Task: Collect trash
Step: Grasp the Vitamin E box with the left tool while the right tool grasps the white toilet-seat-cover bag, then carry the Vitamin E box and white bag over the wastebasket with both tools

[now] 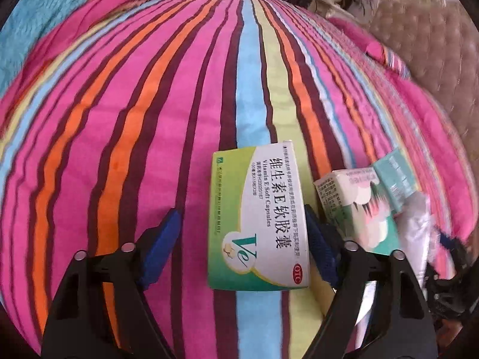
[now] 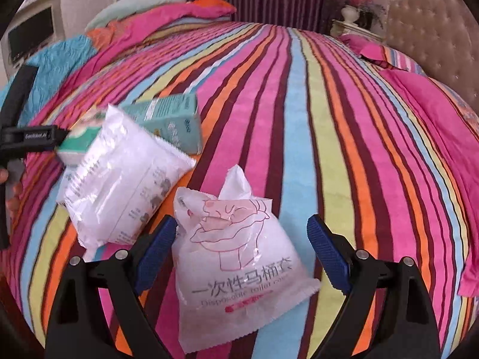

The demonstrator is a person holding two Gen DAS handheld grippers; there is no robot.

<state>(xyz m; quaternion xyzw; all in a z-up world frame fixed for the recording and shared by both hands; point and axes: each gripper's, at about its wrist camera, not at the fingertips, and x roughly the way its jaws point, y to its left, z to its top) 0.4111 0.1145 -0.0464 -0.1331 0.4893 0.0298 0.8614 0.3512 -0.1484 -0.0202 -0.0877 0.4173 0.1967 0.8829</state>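
Observation:
In the left wrist view a green and white Vitamin E box lies on the striped bedspread between the fingers of my open left gripper, close to the right finger. Beside it on the right lie a white and green carton and a teal box. In the right wrist view a torn toilet-cover packet lies between the fingers of my open right gripper. A white plastic pouch and the teal box lie to its left.
The striped bedspread covers the whole bed. A tufted headboard and pink pillows are at the far right. A turquoise blanket lies at the far left. My left gripper's body shows at the left edge.

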